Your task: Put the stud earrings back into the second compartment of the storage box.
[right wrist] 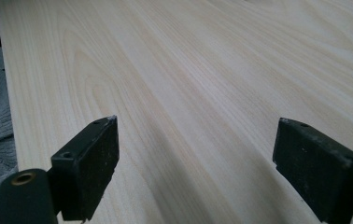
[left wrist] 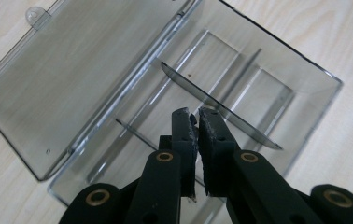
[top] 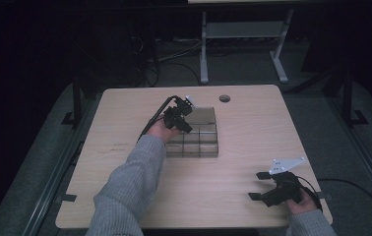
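Box: a clear plastic box [top: 194, 140] sits near the middle of the desk [top: 125, 196]. Its lid [left wrist: 67, 79] lies open and flat beside it.
Inside the box: thin clear walls [left wrist: 221, 107] split it into small parts.
Left arm: a grey sleeve [top: 130, 187] reaches forward from the bottom edge, up to the near left corner of the box.
Left gripper: the left gripper [left wrist: 198, 116] points down into the box, over one of the thin walls.
Left jaws: pressed almost together, with just a thin crack between the tips. I cannot tell if they touch the wall.
Right hand: it rests low at the near right corner of the desk, well apart from the box.
Right gripper: the right gripper [top: 258, 186] lies close over the bare wood and points left.
Right jaws: spread wide, with nothing between them.
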Tool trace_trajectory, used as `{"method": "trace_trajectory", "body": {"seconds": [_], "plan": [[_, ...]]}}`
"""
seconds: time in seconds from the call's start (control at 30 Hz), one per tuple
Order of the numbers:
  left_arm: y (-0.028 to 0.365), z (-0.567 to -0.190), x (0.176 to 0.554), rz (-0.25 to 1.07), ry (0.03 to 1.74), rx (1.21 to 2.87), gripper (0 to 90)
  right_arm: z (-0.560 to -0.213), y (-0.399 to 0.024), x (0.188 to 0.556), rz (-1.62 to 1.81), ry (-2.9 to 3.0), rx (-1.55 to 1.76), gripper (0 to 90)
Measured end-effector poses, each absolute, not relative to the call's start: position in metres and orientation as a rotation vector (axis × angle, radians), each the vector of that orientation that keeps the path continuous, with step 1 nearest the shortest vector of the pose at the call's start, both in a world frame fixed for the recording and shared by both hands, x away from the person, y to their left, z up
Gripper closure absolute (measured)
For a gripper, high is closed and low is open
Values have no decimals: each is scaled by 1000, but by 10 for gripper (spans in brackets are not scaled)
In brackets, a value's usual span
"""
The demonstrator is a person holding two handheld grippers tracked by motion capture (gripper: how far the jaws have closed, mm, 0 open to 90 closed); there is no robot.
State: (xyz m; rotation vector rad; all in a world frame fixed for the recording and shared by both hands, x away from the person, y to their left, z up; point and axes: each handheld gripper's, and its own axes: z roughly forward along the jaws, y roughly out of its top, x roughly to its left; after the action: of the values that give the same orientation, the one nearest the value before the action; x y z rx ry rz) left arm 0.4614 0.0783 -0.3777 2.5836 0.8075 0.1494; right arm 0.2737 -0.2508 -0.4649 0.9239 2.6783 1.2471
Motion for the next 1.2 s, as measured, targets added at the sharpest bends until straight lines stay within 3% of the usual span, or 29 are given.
{"method": "trace_trajectory", "body": {"seconds": [0.6, 1.2], "plan": [[58, -424, 491, 100, 921, 2609, 851, -466, -251, 275, 1255, 2681, 917, 145], [49, -427, 496, 97, 899, 2657, 811, -466, -250, 274, 1252, 2685, 933, 145]]}}
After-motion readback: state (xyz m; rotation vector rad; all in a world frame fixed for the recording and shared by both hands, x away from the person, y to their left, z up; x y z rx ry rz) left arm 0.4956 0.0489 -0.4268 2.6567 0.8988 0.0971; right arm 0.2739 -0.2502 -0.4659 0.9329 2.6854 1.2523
